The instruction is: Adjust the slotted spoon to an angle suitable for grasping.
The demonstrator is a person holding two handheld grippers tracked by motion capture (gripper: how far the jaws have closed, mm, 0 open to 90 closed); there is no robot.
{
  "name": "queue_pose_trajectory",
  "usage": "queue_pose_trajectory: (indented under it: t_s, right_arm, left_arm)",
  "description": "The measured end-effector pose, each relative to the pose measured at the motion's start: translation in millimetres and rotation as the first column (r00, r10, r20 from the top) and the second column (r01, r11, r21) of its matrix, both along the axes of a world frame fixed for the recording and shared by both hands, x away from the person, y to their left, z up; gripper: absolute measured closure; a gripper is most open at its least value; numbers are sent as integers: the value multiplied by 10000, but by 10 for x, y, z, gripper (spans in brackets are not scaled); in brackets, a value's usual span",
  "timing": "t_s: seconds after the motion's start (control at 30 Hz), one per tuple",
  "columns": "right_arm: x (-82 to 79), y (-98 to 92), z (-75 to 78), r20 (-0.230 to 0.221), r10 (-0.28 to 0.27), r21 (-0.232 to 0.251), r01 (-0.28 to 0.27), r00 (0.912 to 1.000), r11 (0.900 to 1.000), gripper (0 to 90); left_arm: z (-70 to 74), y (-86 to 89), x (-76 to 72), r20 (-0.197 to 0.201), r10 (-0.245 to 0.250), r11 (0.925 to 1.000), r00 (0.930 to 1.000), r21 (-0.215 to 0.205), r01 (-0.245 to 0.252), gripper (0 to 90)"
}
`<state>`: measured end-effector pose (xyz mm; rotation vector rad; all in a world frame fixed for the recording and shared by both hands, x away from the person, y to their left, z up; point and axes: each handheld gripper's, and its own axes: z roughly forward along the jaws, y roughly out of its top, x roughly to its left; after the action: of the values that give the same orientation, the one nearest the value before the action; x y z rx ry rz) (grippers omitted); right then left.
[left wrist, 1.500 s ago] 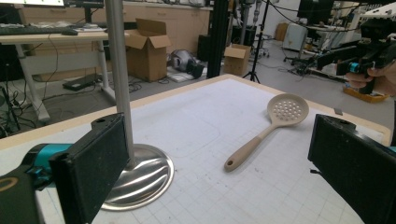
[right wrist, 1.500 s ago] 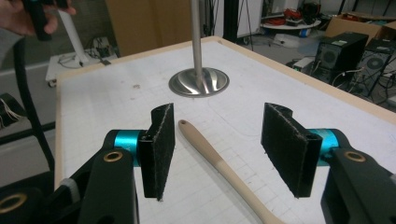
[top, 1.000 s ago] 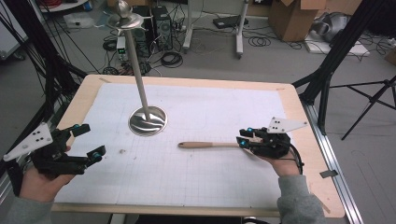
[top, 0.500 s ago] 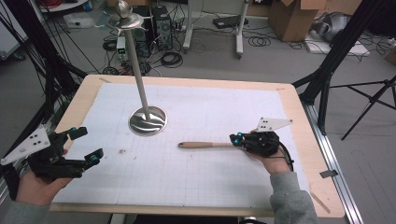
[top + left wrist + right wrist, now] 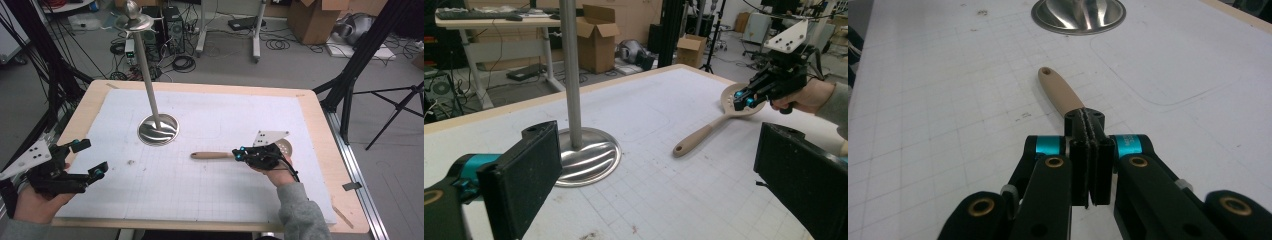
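Left gripper [image 5: 82, 159]: hovers at the left edge of the desk [image 5: 210, 87], jaws spread wide and empty, pointed toward the middle of the mat.
Grid mat [image 5: 220, 200]: white sheet covering most of the desk; a few crumbs lie just right of the left gripper.
Metal stand [image 5: 158, 129]: round shiny base on the mat left of centre, with a tall pole rising from it to a small dish on top; well apart from both grippers.
Slotted spoon [image 5: 212, 155]: lies flat on the mat right of centre, tan handle pointing left toward the stand, perforated head to the right beside the right hand.
Right gripper [image 5: 1089, 150]: low over the spoon's neck, jaws pressed together; the handle emerges just beyond their tips, but I cannot tell whether they pinch it or merely sit above it.
Risk: in my judgement, a grip this near the head leaves the long handle free to swing or slip out on lifting, and a leftward sweep could knock the stand.
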<state>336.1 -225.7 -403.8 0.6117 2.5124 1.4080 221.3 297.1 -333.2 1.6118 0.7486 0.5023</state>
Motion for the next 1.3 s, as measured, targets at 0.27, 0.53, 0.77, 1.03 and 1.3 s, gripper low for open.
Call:
queue_pose_trajectory:
  t_s: [0.27,0.53,0.77,1.03,1.3]
  right_arm:
    - [34,123,-117,-276,119,-163,-124,9995,9998,895]
    - [86,247,-258,-596,-28,-752,-17,9982,9972,895]
    - [135,307,-306,-726,-201,-652,153,9972,9978,895]
    - [172,360,-363,-856,-206,-880,130,9961,9960,895]
    - [234,405,-424,-1052,-299,-1041,189,9940,9944,895]
  left_arm:
    - [-10,21,-19,-47,53,10000,10000,37,-53,56]
    - [-20,18,-24,-69,51,10000,10000,53,-51,56]
    - [-29,20,-27,-106,76,10000,9999,49,-76,56]
    - [-29,44,-40,-97,127,9999,9999,62,-126,56]
    - [-43,64,-49,-166,154,9999,9997,47,-153,56]
